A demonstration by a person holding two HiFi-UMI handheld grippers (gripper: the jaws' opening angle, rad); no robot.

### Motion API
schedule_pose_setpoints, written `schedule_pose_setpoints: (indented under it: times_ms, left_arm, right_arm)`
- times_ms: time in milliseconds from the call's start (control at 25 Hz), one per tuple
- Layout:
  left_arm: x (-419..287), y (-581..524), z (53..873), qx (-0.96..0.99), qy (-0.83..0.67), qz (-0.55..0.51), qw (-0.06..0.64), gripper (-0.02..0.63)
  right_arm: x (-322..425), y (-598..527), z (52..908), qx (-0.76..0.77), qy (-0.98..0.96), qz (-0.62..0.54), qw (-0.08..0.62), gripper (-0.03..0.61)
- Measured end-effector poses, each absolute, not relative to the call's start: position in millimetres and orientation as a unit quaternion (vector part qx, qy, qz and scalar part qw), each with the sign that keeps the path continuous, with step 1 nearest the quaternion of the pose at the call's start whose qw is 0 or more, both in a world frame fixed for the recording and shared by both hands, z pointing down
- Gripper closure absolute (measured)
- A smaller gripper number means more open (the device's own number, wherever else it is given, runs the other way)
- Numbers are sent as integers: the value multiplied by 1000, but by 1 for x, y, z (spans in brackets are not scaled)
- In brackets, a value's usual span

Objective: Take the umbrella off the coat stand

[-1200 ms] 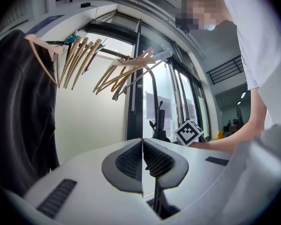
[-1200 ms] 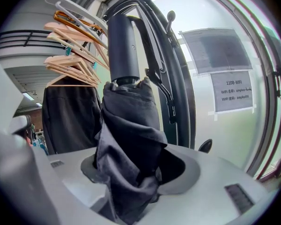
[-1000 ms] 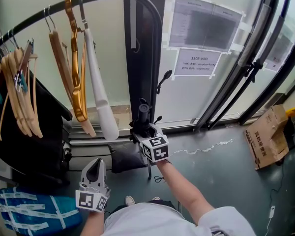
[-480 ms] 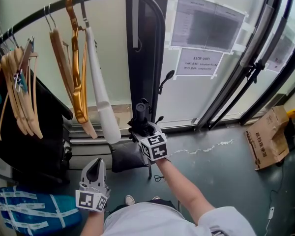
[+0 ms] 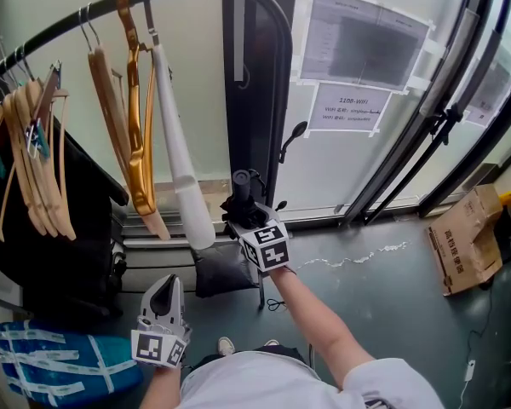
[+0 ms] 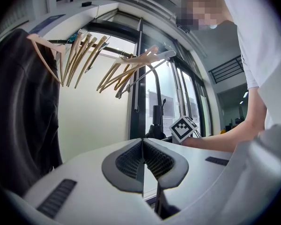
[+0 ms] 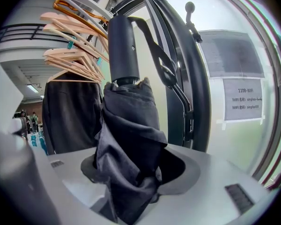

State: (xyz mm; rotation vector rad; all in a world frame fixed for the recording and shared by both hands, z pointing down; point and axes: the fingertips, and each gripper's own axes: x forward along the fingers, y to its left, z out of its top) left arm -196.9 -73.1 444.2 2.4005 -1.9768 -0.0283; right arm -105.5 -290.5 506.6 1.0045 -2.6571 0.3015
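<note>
A folded black umbrella [image 7: 126, 139] with a round black handle [image 7: 123, 50] stands upright in my right gripper [image 7: 131, 172], whose jaws are shut on its bunched fabric. Its wrist strap [image 7: 161, 62] loops toward the black coat stand post [image 7: 187, 88]; whether it still hangs on a hook I cannot tell. In the head view the umbrella [image 5: 243, 201] and right gripper [image 5: 249, 220] sit just in front of the stand's post [image 5: 277, 100]. My left gripper [image 5: 163, 301] hangs low at the left, jaws shut and empty [image 6: 143, 161].
Wooden, gold and white hangers [image 5: 136, 126] hang on the curved black rail [image 5: 111, 11], with a dark garment [image 5: 60, 228] at the left. A glass wall with taped paper notices [image 5: 358, 54] stands behind. A cardboard box [image 5: 464, 237] lies on the floor at right.
The right gripper with the umbrella has shifted slightly up and toward the post. The left gripper has stayed where it was.
</note>
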Motion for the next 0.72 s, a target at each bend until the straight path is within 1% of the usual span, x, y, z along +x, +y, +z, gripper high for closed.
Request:
schedule_pose_setpoints:
  times_ms: [720]
  left_arm:
    - [-196,-79,445,771,-637,-8,17,586]
  right_arm:
    - [-114,-302,488,335,-928,96,133,325]
